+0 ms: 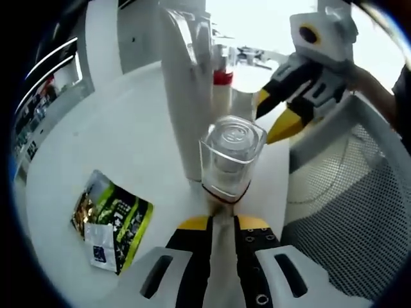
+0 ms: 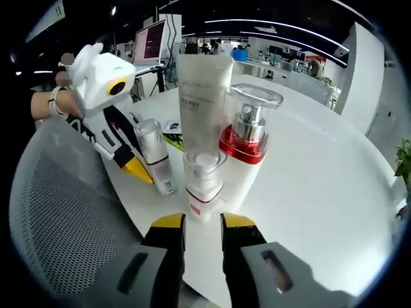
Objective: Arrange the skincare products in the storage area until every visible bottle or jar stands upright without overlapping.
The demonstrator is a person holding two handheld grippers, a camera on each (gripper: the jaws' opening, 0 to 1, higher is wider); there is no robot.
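Note:
My left gripper (image 1: 222, 222) is shut on the lower body of a small clear-capped bottle (image 1: 231, 157) that points away from the camera. The right gripper view shows this left gripper (image 2: 138, 168) holding that bottle (image 2: 151, 149) nearly upright beside the mesh. My right gripper (image 2: 203, 221) has its jaws close together around the base of a second small bottle (image 2: 204, 183) with a red band, upright on the table. Behind it stand a tall white tube (image 2: 204, 96) and a pump bottle (image 2: 247, 138) with a red collar. The tube (image 1: 186, 90), the red collar (image 1: 222, 77) and the right gripper (image 1: 275, 115) show in the left gripper view.
A grey mesh surface with a white rim (image 1: 350, 199) lies right of my left gripper, and its mesh (image 2: 64, 212) is left of my right. A green sachet (image 1: 112, 224) lies flat on the white round table (image 2: 321, 186). A person's hand (image 2: 48, 102) holds the left gripper.

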